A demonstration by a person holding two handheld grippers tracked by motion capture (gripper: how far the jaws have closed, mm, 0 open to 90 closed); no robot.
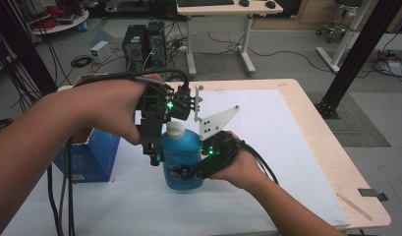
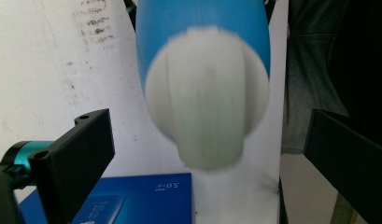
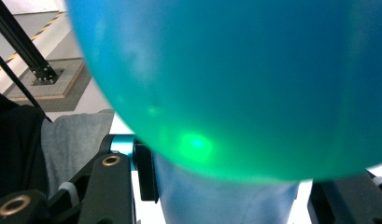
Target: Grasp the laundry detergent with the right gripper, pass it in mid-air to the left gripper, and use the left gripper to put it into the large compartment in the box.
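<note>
While our right tool [image 1: 191, 172] pinches the blue bottle [image 1: 181, 160] low on its body, upright on the table [image 1: 287, 147], our left tool [image 1: 157, 147] hovers spread around the white cap [image 2: 205, 102]; we should center it, close squarely, then twist.

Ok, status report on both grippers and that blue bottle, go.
Right gripper shut on blue plastic bottle, upright on table. Left gripper open, jaws either side of white cap, not touching. Blue box left, clear.

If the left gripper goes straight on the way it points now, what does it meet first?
Most likely the white cap of the blue bottle: it sits straight ahead between the open jaws of the left gripper, very close.
</note>
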